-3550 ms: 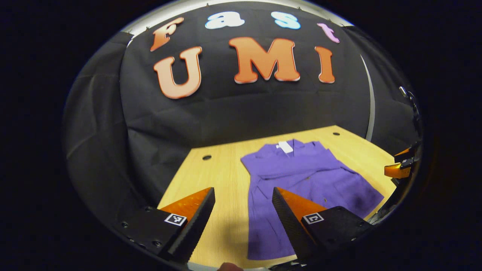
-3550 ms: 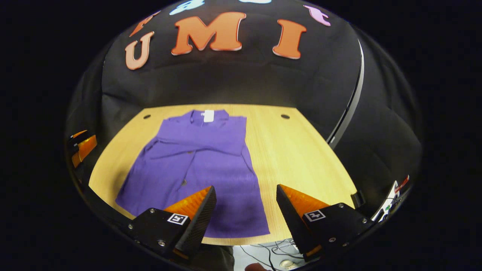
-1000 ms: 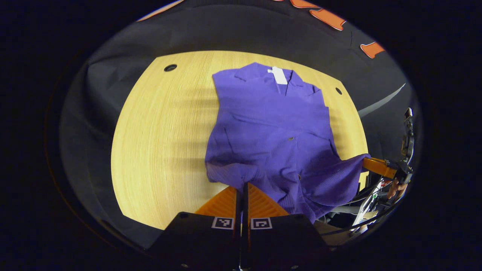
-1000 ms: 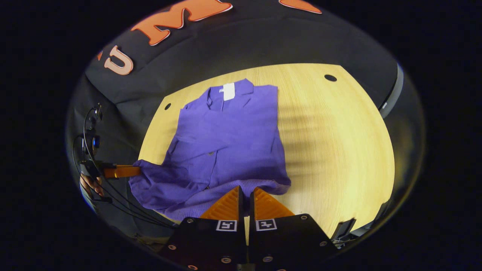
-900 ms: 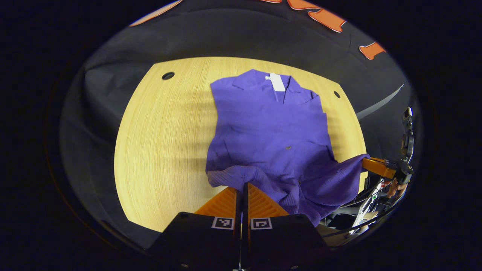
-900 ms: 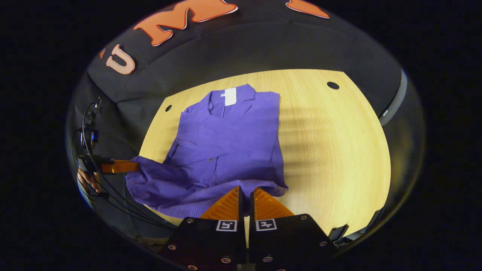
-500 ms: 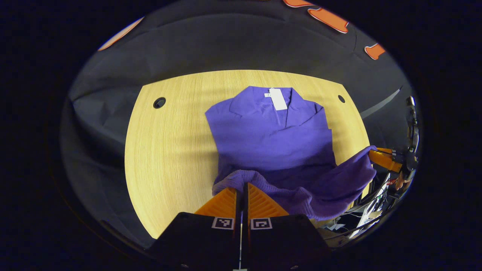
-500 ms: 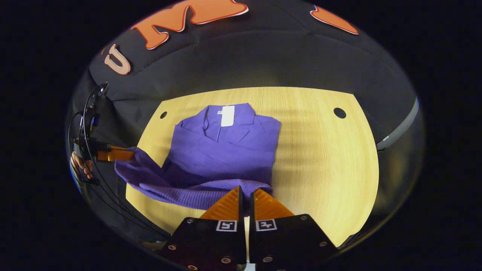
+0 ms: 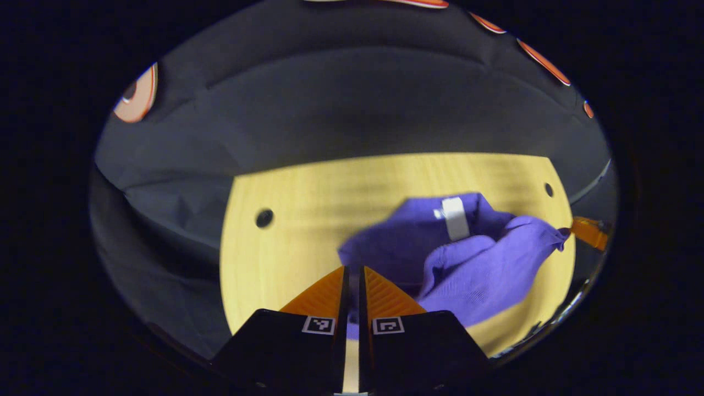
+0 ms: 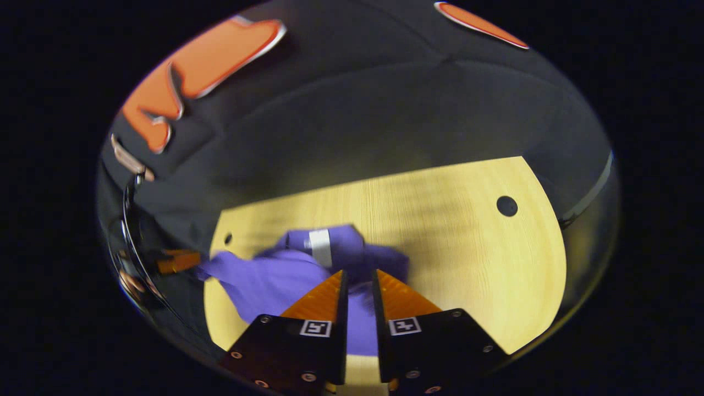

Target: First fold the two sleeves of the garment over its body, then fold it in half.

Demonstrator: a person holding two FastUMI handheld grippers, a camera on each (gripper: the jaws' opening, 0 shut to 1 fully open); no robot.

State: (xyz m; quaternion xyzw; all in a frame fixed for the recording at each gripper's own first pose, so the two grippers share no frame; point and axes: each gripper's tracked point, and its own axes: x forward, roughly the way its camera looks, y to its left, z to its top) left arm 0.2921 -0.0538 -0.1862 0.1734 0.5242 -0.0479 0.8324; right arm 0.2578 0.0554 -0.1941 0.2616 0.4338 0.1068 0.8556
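Observation:
The purple garment (image 9: pixel 478 264) lies on the wooden table (image 9: pixel 286 247), its lower half lifted and bunched over the upper half near the white collar label (image 9: pixel 454 217). My left gripper (image 9: pixel 353 268) is shut on the garment's hem, with purple cloth showing between its fingers. At the right edge of the left gripper view, my right gripper (image 9: pixel 588 231) pinches the hem's other corner. In the right gripper view, my right gripper (image 10: pixel 358 272) is shut on the garment (image 10: pixel 275 275), just in front of the label (image 10: pixel 320 247). My left gripper (image 10: pixel 176 259) shows far left, holding the opposite corner.
The table (image 10: pixel 467 247) has round holes near its back corners (image 9: pixel 264 218) (image 10: pixel 506 205). Black cloth walls rise behind and beside it. Bare wood lies left of the garment in the left gripper view and right of it in the right gripper view.
Both grippers closed on the hem corners, lifted it and carried it forward over the body toward the collar. The cameras now sit lower and nearer the collar label.

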